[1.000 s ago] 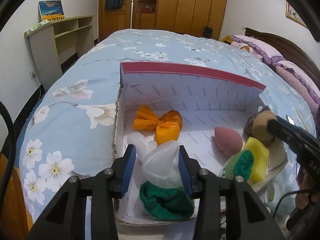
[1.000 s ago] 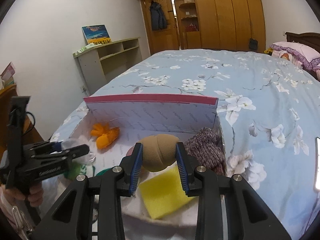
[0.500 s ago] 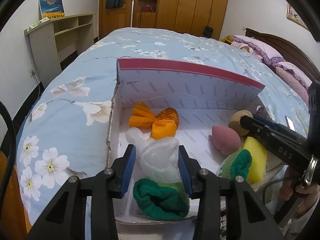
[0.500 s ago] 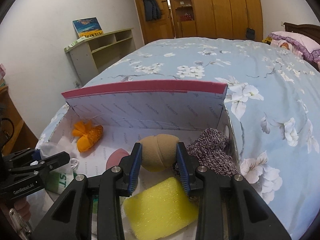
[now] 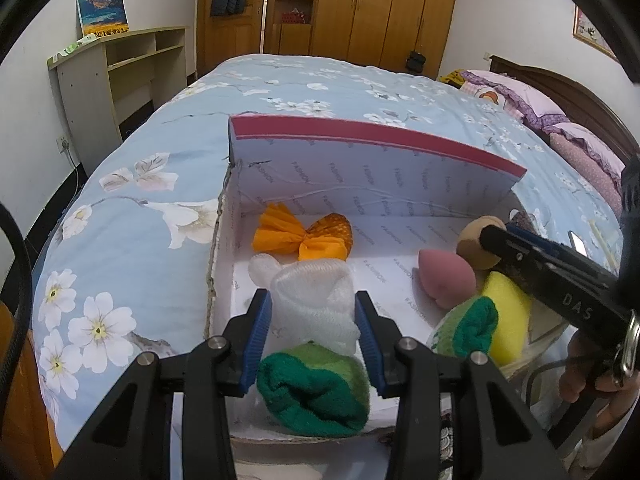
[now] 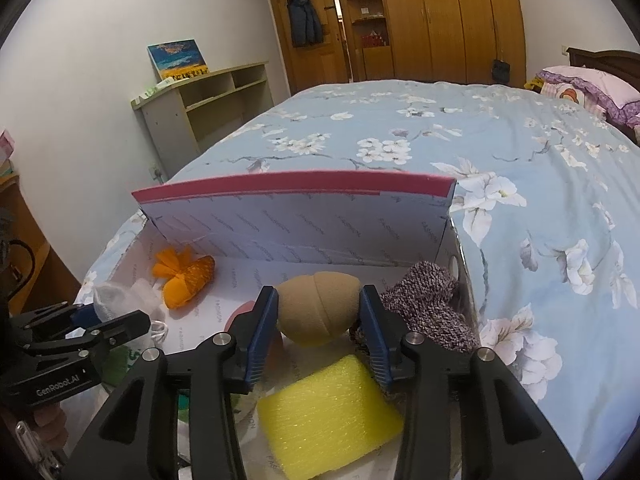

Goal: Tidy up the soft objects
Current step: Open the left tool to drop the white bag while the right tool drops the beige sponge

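presently both tools are loaded over the open box (image 5: 400, 184) on the bed (image 5: 320, 84). nearest in the left wrist view, the left gripper (image 5: 313, 322) is clamped on a white mesh pouf (image 5: 312, 300), held above a green rolled sock (image 5: 316, 392) at the box's near edge. in the right wrist view the right gripper (image 6: 319, 316) is clamped on a tan egg-shaped sponge (image 6: 316, 306), over a yellow foam block (image 6: 328, 412), with a purple knitted item (image 6: 428, 308) just beside its right finger.

judgement: the step in hand is setting each soft piece down inside the box. to do it well, lower each until it touches the floor before parting the fingers; both items look springy and may roll or bounce if dropped. bare floor shows mid-box, between the pink sponge (image 5: 446, 280) and the orange mesh bundle (image 5: 306, 236) near the far wall, so that is a likely spot. keep the two tools apart; they work close together. the raised red-edged flap at the back should stop overshoot.
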Demonstrator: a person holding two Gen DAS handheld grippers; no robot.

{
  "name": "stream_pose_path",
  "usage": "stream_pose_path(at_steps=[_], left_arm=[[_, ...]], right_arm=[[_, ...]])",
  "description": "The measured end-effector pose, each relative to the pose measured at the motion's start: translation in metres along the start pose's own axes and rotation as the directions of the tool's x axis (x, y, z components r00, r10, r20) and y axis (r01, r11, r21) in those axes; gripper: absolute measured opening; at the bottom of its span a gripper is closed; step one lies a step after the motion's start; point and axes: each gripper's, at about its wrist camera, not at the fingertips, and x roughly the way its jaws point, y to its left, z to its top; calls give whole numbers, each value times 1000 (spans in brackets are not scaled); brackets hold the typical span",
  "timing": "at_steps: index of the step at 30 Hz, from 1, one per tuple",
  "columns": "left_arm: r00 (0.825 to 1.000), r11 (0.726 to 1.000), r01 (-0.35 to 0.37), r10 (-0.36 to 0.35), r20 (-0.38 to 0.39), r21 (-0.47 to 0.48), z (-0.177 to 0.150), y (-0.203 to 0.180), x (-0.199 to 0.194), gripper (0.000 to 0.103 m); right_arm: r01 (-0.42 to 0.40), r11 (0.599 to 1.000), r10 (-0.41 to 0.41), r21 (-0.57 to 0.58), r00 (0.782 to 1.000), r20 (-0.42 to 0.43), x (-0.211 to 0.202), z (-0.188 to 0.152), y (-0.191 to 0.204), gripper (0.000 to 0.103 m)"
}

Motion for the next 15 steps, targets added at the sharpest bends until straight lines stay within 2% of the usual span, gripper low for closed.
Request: stream_pose_path(at_steps=[15], left_arm=[[1000, 1000, 11, -11, 19, 1, 1, -5, -17, 44]], right_arm=[[-18, 1000, 17, 9, 998, 57, -29, 5, 2, 44]])
